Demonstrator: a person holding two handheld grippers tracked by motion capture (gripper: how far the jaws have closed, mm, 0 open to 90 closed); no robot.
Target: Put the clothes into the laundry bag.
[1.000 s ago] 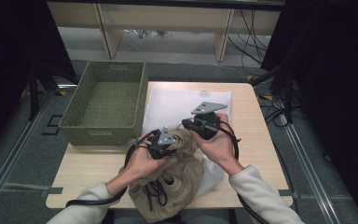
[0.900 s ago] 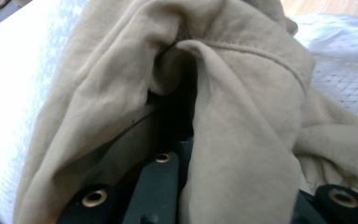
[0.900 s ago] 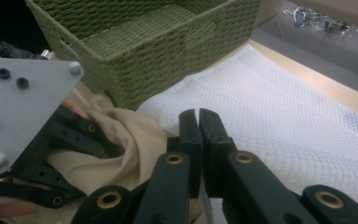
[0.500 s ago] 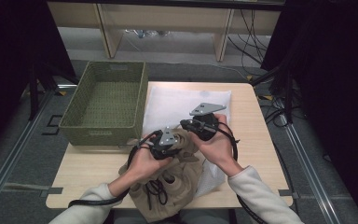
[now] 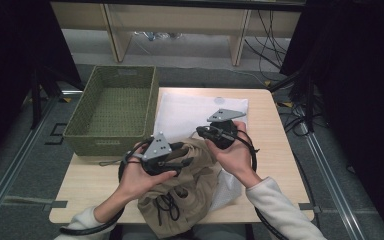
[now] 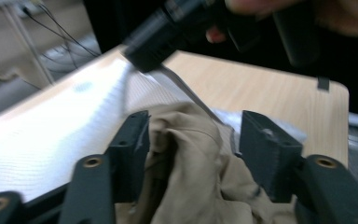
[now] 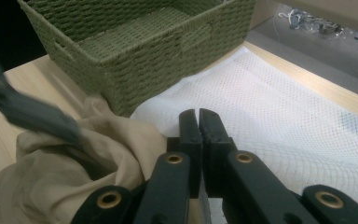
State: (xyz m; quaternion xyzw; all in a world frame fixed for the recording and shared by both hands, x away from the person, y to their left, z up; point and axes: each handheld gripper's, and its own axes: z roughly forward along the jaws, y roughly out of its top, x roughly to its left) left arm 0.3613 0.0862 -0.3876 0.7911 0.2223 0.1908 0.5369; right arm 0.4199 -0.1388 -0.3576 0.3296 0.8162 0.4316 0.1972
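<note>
Left gripper view, tan garment (image 6: 191,177) bunched between wide left claw (image 6: 191,144) jaws — right claw (image 7: 199,122) closed beside it, empty.

Wooden table (image 5: 275,145), grey floor (image 5: 15,165), possibly shelving (image 5: 180,20) behind

The desk (image 5: 280,150) is pale wood-look board, smooth and matt, with a faint grain. At its 11 o'clock the basket (image 5: 115,107) is coarse woven green cord, rough and dull. The mesh (image 5: 190,110) is white netting, fine-holed and slightly shiny where light falls. The garment (image 5: 190,195) at 6 o'clock is soft tan cloth, matt and creased, with dark cords. Both the left gripper (image 6: 191,140) and right gripper (image 7: 198,126) have matt black plastic jaws with brass-coloured metal rivets. Their top plates look smooth grey.
</note>
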